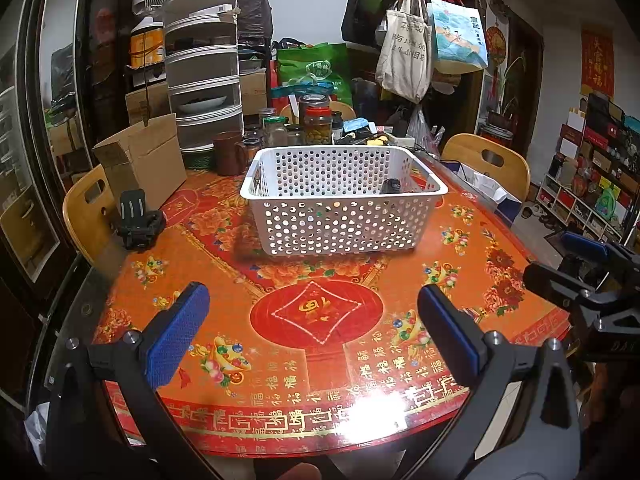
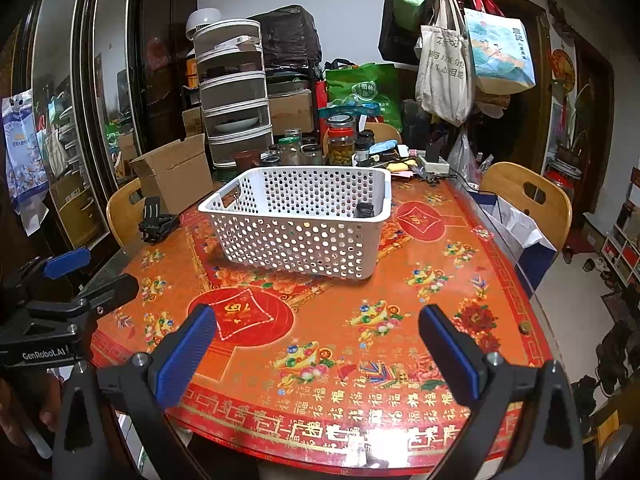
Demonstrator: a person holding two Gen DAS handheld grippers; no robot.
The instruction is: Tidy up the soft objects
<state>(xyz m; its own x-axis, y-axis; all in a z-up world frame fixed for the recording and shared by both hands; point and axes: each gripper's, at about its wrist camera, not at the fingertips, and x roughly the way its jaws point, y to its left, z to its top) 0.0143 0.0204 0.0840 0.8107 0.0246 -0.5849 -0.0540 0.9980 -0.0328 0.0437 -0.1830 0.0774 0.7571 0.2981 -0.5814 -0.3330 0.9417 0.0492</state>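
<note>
A white perforated basket point(image 1: 340, 216) point(image 2: 296, 240) stands on the red patterned table point(image 1: 320, 320) point(image 2: 340, 340). A small dark object point(image 1: 391, 186) point(image 2: 365, 210) lies inside it at the right. My left gripper point(image 1: 314, 320) hovers open over the table's near edge, nothing between its blue pads. My right gripper point(image 2: 316, 340) is open too, held to the right of the left one, with nothing in it. In the left wrist view the right gripper point(image 1: 576, 268) shows at the far right edge. The left gripper point(image 2: 76, 276) appears at the left edge of the right wrist view. No soft object lies loose on the table.
A black clip-like gadget point(image 1: 138, 224) point(image 2: 157, 222) sits at the table's left edge beside an open cardboard box point(image 1: 144, 164). Jars point(image 1: 318, 124), a brown mug point(image 1: 230, 152) and stacked food covers point(image 1: 204, 76) crowd the far side. Wooden chairs point(image 1: 492, 164) flank the table; bags point(image 1: 406, 52) hang behind.
</note>
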